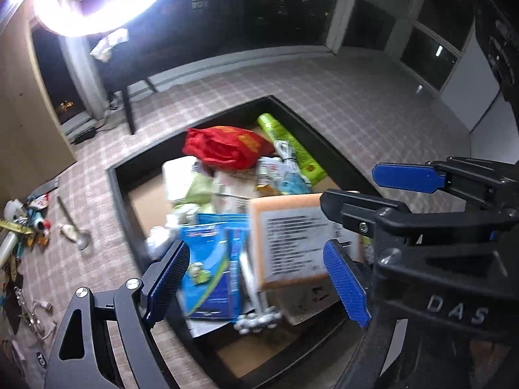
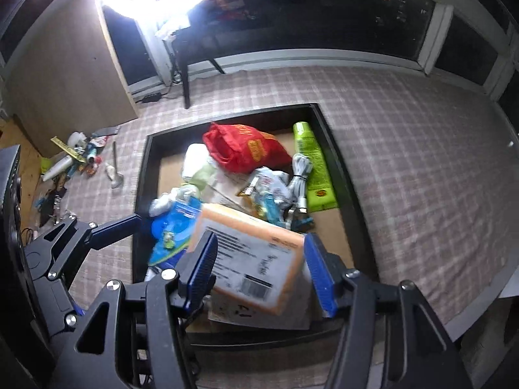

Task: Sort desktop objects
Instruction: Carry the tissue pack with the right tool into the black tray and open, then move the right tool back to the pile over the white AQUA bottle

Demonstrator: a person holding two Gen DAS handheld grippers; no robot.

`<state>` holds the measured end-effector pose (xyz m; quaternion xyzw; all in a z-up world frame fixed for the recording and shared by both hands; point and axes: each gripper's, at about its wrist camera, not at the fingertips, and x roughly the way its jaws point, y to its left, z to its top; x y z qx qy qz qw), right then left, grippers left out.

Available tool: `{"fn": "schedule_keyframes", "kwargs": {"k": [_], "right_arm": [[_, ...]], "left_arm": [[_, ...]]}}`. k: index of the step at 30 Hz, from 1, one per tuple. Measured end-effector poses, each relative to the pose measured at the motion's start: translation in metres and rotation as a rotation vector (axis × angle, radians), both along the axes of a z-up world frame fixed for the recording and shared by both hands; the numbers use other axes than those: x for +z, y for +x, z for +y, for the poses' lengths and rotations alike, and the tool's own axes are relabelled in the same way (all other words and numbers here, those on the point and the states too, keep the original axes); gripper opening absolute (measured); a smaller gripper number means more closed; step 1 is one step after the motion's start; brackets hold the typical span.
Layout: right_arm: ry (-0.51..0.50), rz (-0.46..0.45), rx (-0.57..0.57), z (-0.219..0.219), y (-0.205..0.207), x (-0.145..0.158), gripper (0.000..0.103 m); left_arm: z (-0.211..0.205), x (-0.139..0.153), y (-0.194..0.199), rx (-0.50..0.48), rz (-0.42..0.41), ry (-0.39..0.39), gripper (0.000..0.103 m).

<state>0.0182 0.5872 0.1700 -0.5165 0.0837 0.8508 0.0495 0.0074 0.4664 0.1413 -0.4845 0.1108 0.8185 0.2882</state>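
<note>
Above the black tray [image 2: 142, 175], both grippers' jaws gape; the orange box [image 2: 253, 253] lies between, unpinched

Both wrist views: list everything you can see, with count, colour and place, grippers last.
tray: one, black, on the checked cloth
orange box: one, labelled, near end of tray
red bag: one, far end of tray
green packet: one, tray's right side
blue package: one, left of the box
white cable: one, coiled, beside green packet
spoon: one, metal, left of tray
small clutter: several, mixed, far left
left gripper: open
right gripper: open, box between its jaws
</note>
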Motion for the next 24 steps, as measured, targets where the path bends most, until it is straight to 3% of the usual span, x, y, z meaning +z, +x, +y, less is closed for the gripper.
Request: {"fn": "schedule_keyframes", "kwargs": {"k": [8, 14, 17, 24], "right_arm": [[-0.027, 0.015, 0.142, -0.06, -0.039, 0.0, 0.055], [-0.031, -0.006, 0.286, -0.125, -0.085, -0.01, 0.054], [-0.043, -0.02, 0.352, -0.157, -0.11, -0.017, 0.047], [-0.068, -0.034, 0.41, -0.216, -0.153, -0.033, 0.047]], "left_arm": [[-0.088, 0.007, -0.031, 0.149, 0.014, -0.003, 0.084], [-0.185, -0.001, -0.064, 0.328, 0.004, -0.026, 0.083], [-0.24, -0.007, -0.078, 0.418, -0.003, -0.047, 0.083], [-0.354, -0.019, -0.107, 0.604, -0.014, -0.068, 0.083]]}}
